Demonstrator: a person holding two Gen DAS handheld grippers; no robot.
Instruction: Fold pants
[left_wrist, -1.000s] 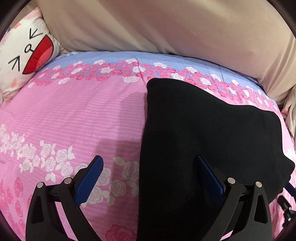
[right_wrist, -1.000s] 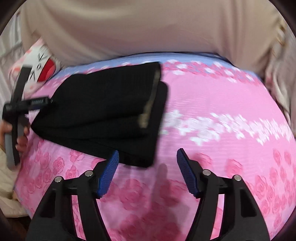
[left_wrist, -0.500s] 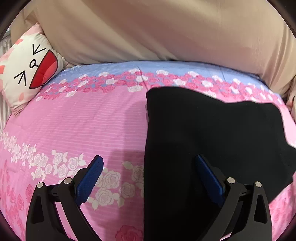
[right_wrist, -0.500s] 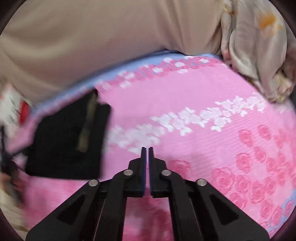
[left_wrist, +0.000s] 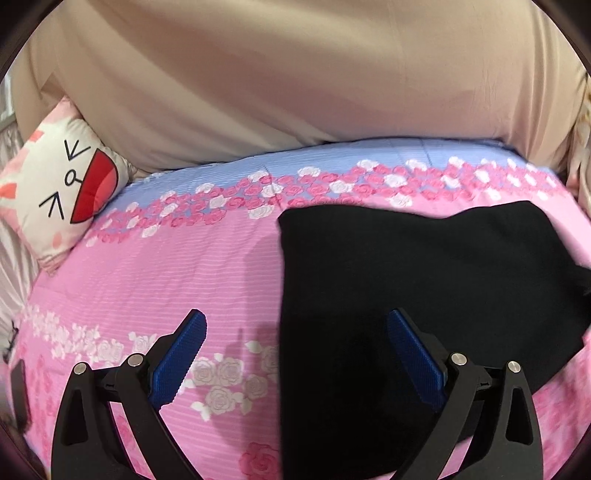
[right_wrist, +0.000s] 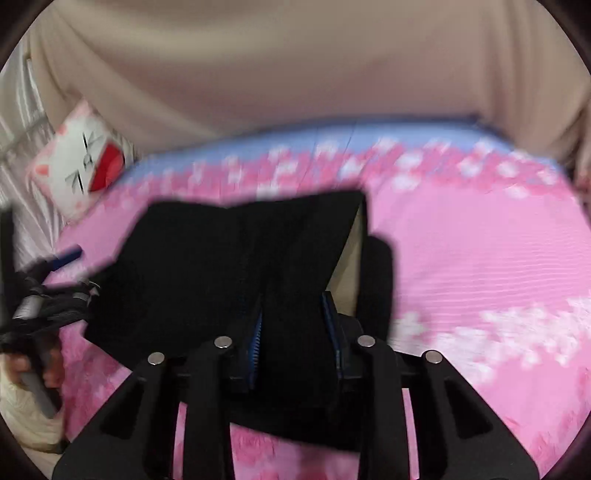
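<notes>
The black pants (left_wrist: 424, 295) lie folded on the pink floral bedspread (left_wrist: 166, 266). My left gripper (left_wrist: 295, 354) is open and empty, hovering over the left edge of the pants; its right finger is above the black cloth, its left finger above the bedspread. In the right wrist view my right gripper (right_wrist: 295, 332) is shut on the near edge of the pants (right_wrist: 221, 266), with black cloth bunched between the blue pads (right_wrist: 255, 339). A beige lining strip (right_wrist: 351, 266) shows at the right side of the fold. The view is motion-blurred.
A white cat-face pillow (left_wrist: 62, 192) lies at the far left of the bed. A beige padded headboard (left_wrist: 295, 74) runs along the far side. The left hand and its gripper (right_wrist: 40, 302) show at the left edge of the right wrist view.
My right gripper swung away to the right and shut empty, then came back and closed on the near edge of the pants. My left gripper stayed open and drew back slightly.
</notes>
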